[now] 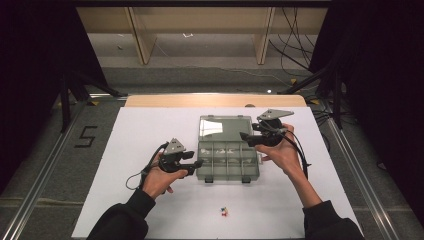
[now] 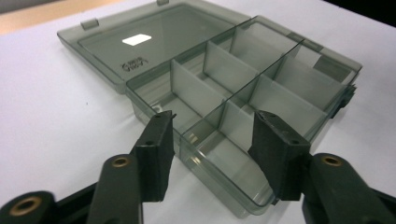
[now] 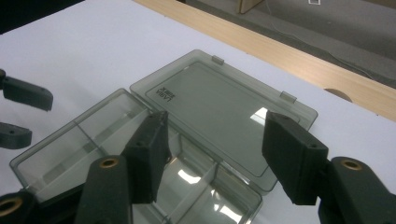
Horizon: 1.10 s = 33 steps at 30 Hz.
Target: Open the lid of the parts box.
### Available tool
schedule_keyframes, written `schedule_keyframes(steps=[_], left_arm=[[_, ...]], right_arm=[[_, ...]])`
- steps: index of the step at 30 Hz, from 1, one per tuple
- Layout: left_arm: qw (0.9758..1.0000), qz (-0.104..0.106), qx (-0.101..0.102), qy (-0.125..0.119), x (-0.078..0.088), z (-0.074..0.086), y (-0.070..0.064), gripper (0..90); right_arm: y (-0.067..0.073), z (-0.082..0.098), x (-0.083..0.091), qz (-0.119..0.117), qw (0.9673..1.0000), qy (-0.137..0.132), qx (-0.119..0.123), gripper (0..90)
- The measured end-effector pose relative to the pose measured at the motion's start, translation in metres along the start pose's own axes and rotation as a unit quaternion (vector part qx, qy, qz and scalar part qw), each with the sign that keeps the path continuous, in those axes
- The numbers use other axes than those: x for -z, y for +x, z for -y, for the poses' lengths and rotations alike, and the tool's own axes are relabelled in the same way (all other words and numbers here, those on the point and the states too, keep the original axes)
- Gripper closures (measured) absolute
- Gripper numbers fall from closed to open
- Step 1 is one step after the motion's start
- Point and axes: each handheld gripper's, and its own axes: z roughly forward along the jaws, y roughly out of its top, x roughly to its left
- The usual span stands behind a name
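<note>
White worktop [image 1: 150, 200] bears small coloured bits [image 1: 224, 211] near the smoky compartment box [image 1: 227, 162] — lid flat open — left gripper [image 1: 196, 164] and right gripper [image 1: 243, 136] both agape, holding nothing.

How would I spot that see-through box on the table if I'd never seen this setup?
Start with the white table. Near its middle, between the left gripper and the right gripper, lies a smoky clear plastic box, split by dividers into small compartments. Its flat lid lies folded open on the far side; the tiny coloured bits near the front edge are far smaller.
</note>
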Motion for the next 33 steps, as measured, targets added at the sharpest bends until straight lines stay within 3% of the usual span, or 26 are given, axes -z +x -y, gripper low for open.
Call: schedule_keyframes(steps=[11, 15, 18, 21, 30, 33], left_arm=[[0.9992, 0.009, -0.022, -0.032, 0.024, -0.004, -0.012, 36.0], [0.9984, 0.014, -0.036, -0.041, 0.031, -0.002, -0.019, 31.8], [0.9976, 0.012, -0.05, -0.046, 0.037, -0.001, -0.021, 30.0], [0.9973, 0.012, -0.047, -0.054, 0.043, 0.003, -0.021, 27.7], [0.9966, 0.014, -0.039, -0.07, 0.055, 0.008, -0.024, 27.4], [0.9955, 0.017, -0.053, -0.077, 0.059, 0.009, -0.024, 27.4]], right_arm=[[0.025, 0.004, 0.014, -0.015, 0.9991, 0.017, 0.034, 35.9], [0.034, 0.006, 0.017, -0.023, 0.9986, 0.025, 0.041, 33.9], [0.04, 0.008, 0.018, -0.03, 0.9975, 0.022, 0.06, 33.3], [0.048, 0.013, 0.02, -0.035, 0.9965, 0.041, 0.064, 32.1], [0.063, 0.025, 0.022, -0.056, 0.9938, 0.054, 0.079, 31.6], [0.068, 0.03, 0.021, -0.055, 0.9942, 0.05, 0.077, 31.7]])
